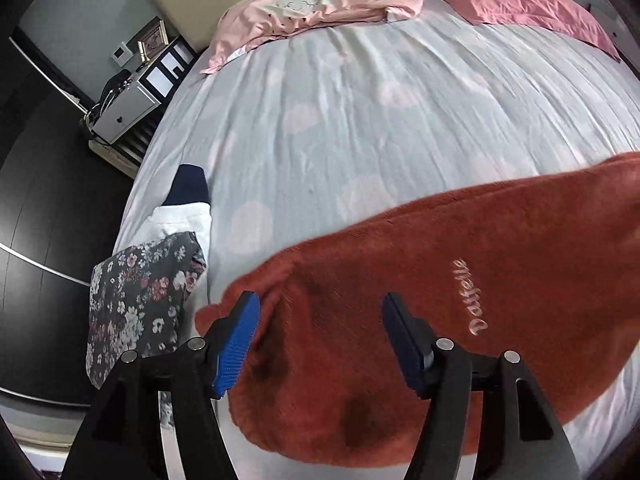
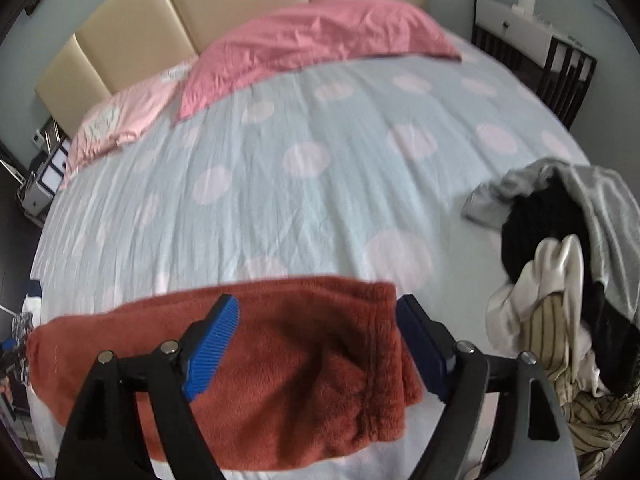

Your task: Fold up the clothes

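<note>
Rust-red fleece garment folded flat on dotted blue bedsheet — left gripper, right gripper both agape, empty. Risk: fingertip snags fleece, drags fold undone.

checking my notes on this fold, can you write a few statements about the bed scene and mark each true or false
1. The rust fleece garment lies on the dotted bedsheet. True.
2. The left hand-held gripper is clamped shut on it. False: its jaws stand open.
3. The right hand-held gripper is open. True.
4. The unfolded clothes pile sits by the pillows. False: it is near the bed's foot, right side.
5. A floral garment lies at the bed's left edge. True.
</note>
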### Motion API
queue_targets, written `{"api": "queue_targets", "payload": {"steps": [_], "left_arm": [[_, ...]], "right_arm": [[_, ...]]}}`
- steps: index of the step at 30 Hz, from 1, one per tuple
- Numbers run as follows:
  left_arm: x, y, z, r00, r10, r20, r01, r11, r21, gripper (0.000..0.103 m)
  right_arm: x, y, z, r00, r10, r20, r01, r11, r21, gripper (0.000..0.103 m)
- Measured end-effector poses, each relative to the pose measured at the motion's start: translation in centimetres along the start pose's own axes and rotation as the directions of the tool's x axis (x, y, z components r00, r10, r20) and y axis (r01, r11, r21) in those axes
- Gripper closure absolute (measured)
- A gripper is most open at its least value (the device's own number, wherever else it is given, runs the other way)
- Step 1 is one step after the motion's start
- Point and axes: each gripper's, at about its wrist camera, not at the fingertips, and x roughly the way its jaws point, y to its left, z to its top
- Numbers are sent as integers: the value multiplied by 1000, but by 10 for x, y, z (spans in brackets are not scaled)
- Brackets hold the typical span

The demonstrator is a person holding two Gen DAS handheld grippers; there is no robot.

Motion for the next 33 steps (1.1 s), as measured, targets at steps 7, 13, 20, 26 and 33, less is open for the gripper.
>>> {"api": "queue_targets", "payload": {"steps": [7, 13, 20, 26, 33], "left_arm": [[4, -18, -13, 999, -2, -47, 2, 1000, 7, 38], [18, -34, -25, 998, -14, -58, 12, 1000, -27, 38], [38, -51, -53, 999, -14, -35, 8, 990, -139, 38], [50, -61, -59, 999, 22, -28, -25, 993, -119, 38], [51, -54, -55, 998, -50, -30, 43, 981, -189, 38]], "right_arm": [[3, -36, -14, 995, -81, -63, 83, 996, 26, 29], [24, -70, -55, 987, -53, -150, 58, 998, 33, 46], [62, -89, -80, 967, 103, -233, -70, 987, 144, 46], [66, -59, -76, 986, -4, -165, 10, 999, 34, 67], [27, -57, -41, 962, -197, -189, 204, 979, 15, 95]]}}
